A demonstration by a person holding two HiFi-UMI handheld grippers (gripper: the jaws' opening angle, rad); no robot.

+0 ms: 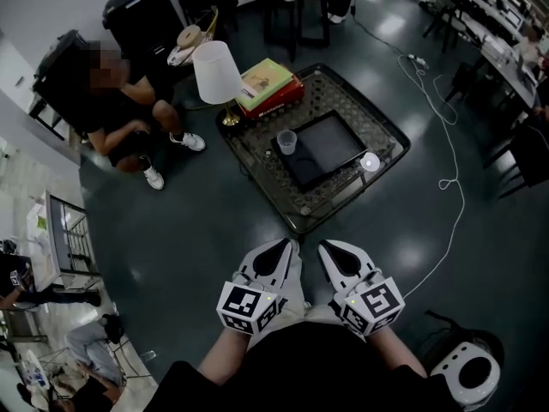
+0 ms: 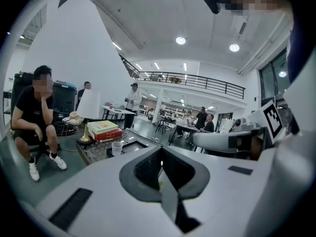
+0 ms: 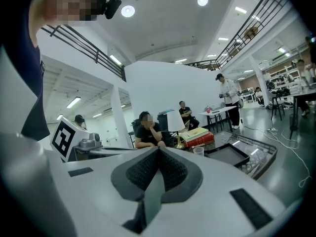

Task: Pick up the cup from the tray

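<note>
Both grippers hang low in front of me, well short of the table. The left gripper (image 1: 286, 247) has its jaws clenched together w/ nothing between them. The right gripper (image 1: 328, 249) is the same: pressed shut, empty. The cup (image 1: 286, 142) stands upright at the left corner of the black tray (image 1: 330, 136), which lies on the glass coffee table (image 1: 343, 209). It looks like clear, thin plastic and prob. empty, tho I can't be sure from here. A lamp (image 1: 216, 71) and a stack of books (image 1: 268, 86) stand on the table just behind the cup.

So I judge the step in hand is the approach, w/ the pick itself not yet begun. In the head view the cup lines up w/ the left gripper, so I'd take it w/ that one and keep the right clear of the tray.

To do it well:
- Open the jaws early, wider than the cup, not at the last sec.
- Come in level from the near side, high enough to clear the tray's rim.
- Straddle the cup approx. mid-height and stop before nudging it toward the lamp base.
- Close softly, b/c thin plastic prob. buckles or squirts out.
- Lift straight up, no tilt, till the base clears the rim.
</note>
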